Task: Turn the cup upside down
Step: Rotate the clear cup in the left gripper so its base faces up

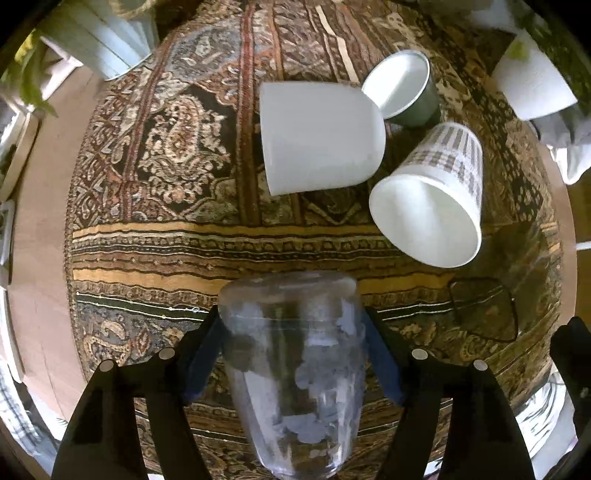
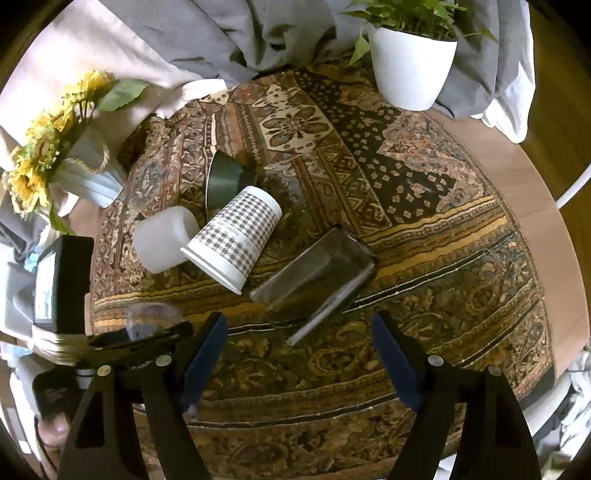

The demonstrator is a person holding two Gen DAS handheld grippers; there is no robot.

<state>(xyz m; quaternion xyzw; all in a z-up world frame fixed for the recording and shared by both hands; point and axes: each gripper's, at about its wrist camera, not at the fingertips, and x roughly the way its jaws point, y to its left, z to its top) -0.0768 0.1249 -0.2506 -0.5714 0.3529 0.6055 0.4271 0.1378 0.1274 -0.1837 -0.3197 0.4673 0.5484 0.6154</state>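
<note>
My left gripper [image 1: 291, 328] is shut on a clear plastic cup [image 1: 295, 380], held between its blue pads above the patterned cloth. The same cup [image 2: 153, 319] and the left gripper show at the left of the right wrist view. My right gripper [image 2: 299, 334] is open and empty, just short of a clear glass [image 2: 317, 277] that lies on its side. A plain white cup [image 1: 317, 136], a houndstooth paper cup [image 1: 432, 195] and a dark green cup [image 1: 402, 88] lie on their sides close together on the cloth.
A patterned cloth [image 2: 424, 206] covers the round table. A white plant pot [image 2: 410, 66] stands at the far right edge. A vase of yellow flowers [image 2: 48, 162] stands at the left. Grey fabric [image 2: 258, 33] lies behind the table.
</note>
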